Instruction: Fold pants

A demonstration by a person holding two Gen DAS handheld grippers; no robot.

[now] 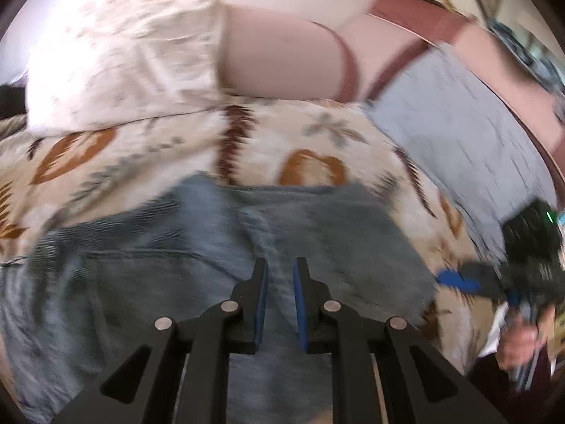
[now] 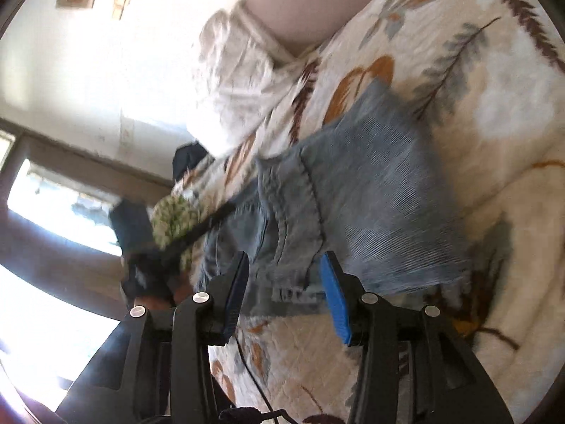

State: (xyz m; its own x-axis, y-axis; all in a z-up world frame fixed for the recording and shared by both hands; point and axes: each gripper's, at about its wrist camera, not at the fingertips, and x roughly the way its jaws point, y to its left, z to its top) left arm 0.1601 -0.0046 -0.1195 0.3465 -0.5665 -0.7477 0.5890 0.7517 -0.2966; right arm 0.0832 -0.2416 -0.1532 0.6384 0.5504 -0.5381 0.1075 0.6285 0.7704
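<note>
One pair of jeans (image 1: pixel 197 254) on one quilt (image 1: pixel 148 155); left gripper (image 1: pixel 280 268) jaws narrow, right gripper (image 2: pixel 284 268) jaws parted, both unclamped.

left gripper (image 1: pixel 280 268) – jaws narrowly apart | right gripper (image 2: pixel 286 265) – jaws apart

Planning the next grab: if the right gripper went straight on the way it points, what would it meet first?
Most likely the jeans: the right gripper points at their seamed edge on the patterned quilt. Depth is unclear.
</note>
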